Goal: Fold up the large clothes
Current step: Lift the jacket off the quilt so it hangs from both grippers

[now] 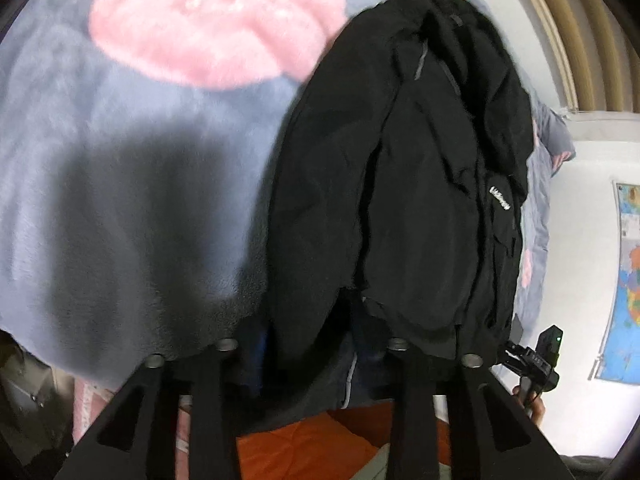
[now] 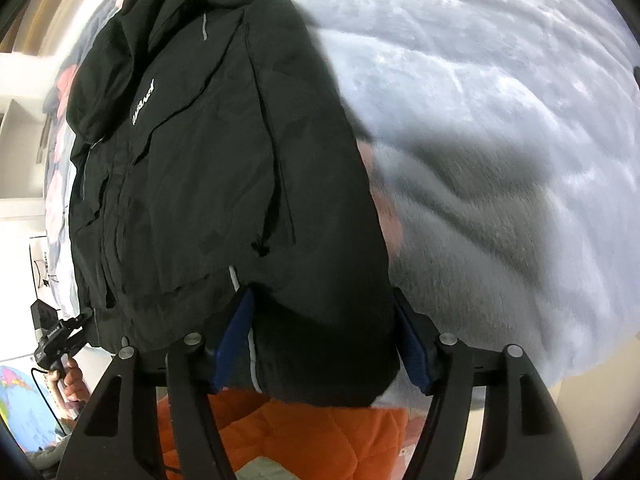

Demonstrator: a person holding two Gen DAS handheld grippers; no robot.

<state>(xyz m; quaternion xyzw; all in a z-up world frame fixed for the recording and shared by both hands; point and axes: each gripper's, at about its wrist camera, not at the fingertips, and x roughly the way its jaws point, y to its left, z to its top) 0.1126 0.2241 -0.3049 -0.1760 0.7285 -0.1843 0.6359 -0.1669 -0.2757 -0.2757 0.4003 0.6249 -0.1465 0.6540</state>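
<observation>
1. While your black jacket point(image 2: 208, 168) lies lengthwise on the grey fleece blanket point(image 2: 500, 128), its collar points away from you and its hem hangs toward you, so the long axis runs straight out from both cameras.
2. Your right gripper point(image 2: 324, 344) stands fairly wide, its blue pads either side of the hem's corner; you cannot tell whether they press the cloth.
3. Your left gripper point(image 1: 312, 344) is partly parted around the hem's other end; its grip is unclear.
4. Below the hem sits orange quilted fabric point(image 2: 304, 436); a pink patch point(image 1: 216, 24) marks the blanket.
</observation>
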